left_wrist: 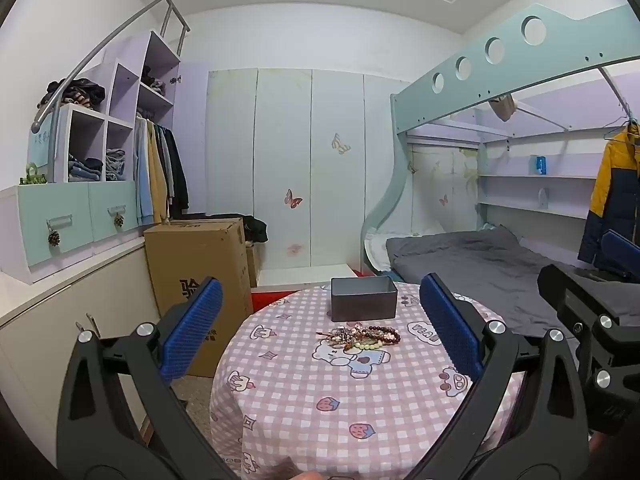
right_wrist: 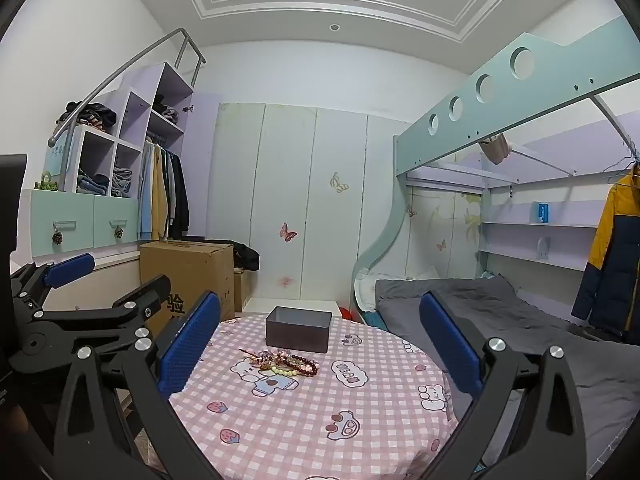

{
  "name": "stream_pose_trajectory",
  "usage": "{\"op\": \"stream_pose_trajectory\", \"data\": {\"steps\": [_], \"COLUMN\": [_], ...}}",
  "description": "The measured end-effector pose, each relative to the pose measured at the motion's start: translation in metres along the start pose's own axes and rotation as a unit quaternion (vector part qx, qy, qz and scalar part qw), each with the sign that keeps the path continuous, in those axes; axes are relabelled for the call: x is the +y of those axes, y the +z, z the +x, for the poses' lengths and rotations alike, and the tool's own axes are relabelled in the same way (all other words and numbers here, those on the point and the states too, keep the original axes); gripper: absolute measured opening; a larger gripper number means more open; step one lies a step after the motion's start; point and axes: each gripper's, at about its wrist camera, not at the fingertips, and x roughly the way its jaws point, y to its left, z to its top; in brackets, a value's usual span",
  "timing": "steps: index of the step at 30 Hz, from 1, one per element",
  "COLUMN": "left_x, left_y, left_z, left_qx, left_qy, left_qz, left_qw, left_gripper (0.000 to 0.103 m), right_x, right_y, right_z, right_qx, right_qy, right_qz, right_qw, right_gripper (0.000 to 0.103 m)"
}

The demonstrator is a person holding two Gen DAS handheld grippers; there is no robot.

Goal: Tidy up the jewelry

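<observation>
Bracelets [left_wrist: 362,336] lie heaped just before the box [left_wrist: 363,298], straight ahead of our left tool [left_wrist: 320,324]; our right tool [right_wrist: 320,340], likewise wide open and empty, sits slightly rightward.

We can't separate the jewelry heap [left_wrist: 360,336] ahead between the tongs into single pieces, can't see inside the grey box [left_wrist: 363,298] beyond it, and the round table's [right_wrist: 304,432] near edge is cut off by the frame.

Pink-and-white checked tabletop [left_wrist: 304,412] with cartoon prints, grey box [left_wrist: 363,298], red, cream and pink beads [left_wrist: 360,337], blue fingers [left_wrist: 194,326]
</observation>
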Motion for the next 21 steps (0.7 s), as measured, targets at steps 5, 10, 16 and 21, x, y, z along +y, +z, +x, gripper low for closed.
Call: {"op": "stream_pose_trajectory", "data": {"steps": [5, 10, 16, 21], "left_x": [-0.0014, -0.0006, -0.0043, -0.0001], "left_y": [0.0, 0.0007, 0.0016, 0.0006], "left_z": [-0.0017, -0.001, -0.0043, -0.0011], "left_qx": [-0.001, 0.002, 0.001, 0.003], "left_qy": [0.001, -0.002, 0.001, -0.002], "left_qz": [0.002, -0.002, 0.0, -0.004], "left_qw": [1.0, 1.0, 1.0, 1.0], "left_gripper": [0.097, 0.097, 0.097, 0.097], "right_x": [-0.0001, -0.0007, -0.0004, -0.004], "right_y": [0.0, -0.0002, -0.0009, -0.0011], "right_z": [0.0001, 0.0005, 0.0011, 0.0003], "right_qx": [0.001, 0.002, 0.003, 0.003], "right_qy": [0.0, 0.0, 0.001, 0.001], "right_qz": [0.001, 0.002, 0.003, 0.005], "right_qw": [1.0, 1.0, 1.0, 1.0], "right_gripper": [0.096, 0.096, 0.096, 0.096]}}
